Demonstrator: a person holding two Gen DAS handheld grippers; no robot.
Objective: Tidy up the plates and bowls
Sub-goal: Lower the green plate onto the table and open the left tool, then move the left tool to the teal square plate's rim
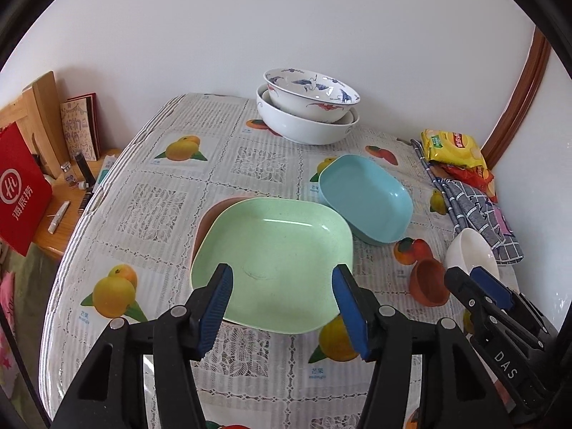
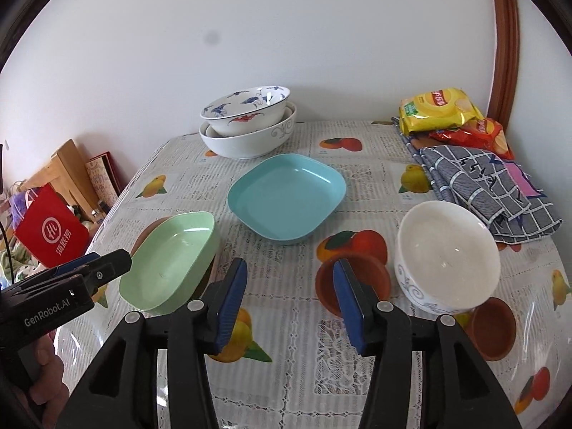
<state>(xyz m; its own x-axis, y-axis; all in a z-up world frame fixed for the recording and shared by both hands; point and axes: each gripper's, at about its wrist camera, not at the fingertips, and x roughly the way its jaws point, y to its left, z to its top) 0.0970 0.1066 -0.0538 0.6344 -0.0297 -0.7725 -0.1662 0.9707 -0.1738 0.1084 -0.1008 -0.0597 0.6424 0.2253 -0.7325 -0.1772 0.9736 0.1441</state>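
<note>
A green square plate [image 1: 275, 264] [image 2: 171, 264] lies on top of a brown plate [image 1: 211, 221] on the table. A blue square plate [image 1: 364, 196] [image 2: 287, 195] lies beyond it. A patterned bowl [image 1: 311, 93] [image 2: 246, 111] sits nested in a white bowl [image 1: 304, 125] [image 2: 246, 141] at the back. A white bowl [image 2: 447, 254] [image 1: 472, 254] stands at the right, with small brown bowls [image 2: 352, 282] [image 2: 495, 329] beside it. My left gripper [image 1: 282, 300] is open and empty just above the green plate's near edge. My right gripper [image 2: 289, 300] is open and empty near the brown bowl.
Snack bags [image 2: 439, 111] and a checked cloth [image 2: 486, 186] lie at the back right of the table [image 2: 286, 375]. A red bag [image 1: 21, 189] and books stand on a wooden side table at the left. A wall is close behind.
</note>
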